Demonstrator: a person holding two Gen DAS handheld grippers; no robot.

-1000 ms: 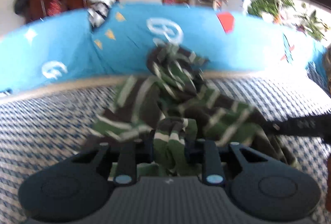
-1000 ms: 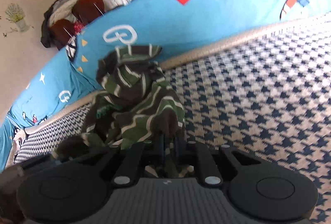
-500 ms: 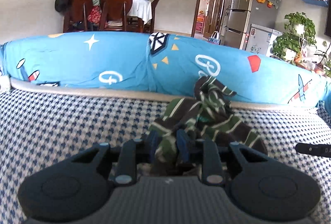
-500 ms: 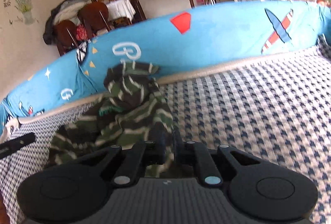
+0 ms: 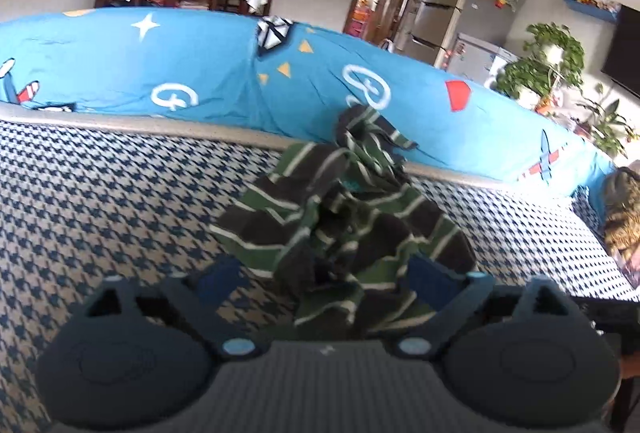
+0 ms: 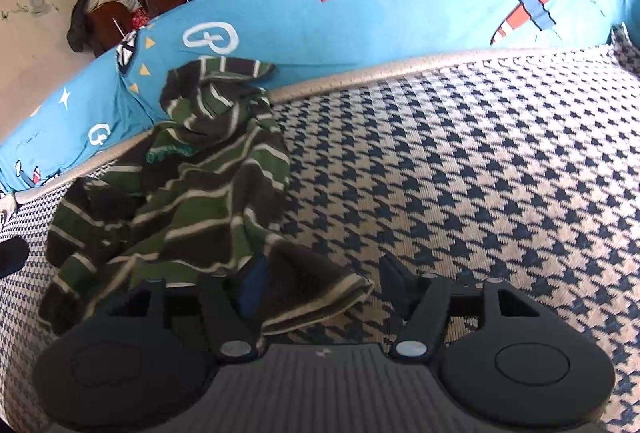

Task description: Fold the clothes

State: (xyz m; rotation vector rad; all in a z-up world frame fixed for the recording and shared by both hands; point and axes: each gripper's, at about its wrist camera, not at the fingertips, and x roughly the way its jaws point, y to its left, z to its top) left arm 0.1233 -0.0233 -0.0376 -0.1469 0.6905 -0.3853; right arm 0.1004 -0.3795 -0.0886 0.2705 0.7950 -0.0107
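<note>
Striped hoodie (image 5: 344, 217) against blue backrest (image 5: 200, 73)

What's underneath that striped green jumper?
The striped jumper lies crumpled on the checked cover, which shows all round it. Its top leans against the blue cushion. Whatever is beneath the heap is hidden.

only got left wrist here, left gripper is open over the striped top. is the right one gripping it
observer: no. In the right wrist view the right gripper is open, jaws wide apart, closed on nothing.
operator: any cloth between its fingers
observer: yes. A dark hem edge of the striped top lies loose on the houndstooth seat between the fingers, nearer the one on the picture's left.
</note>
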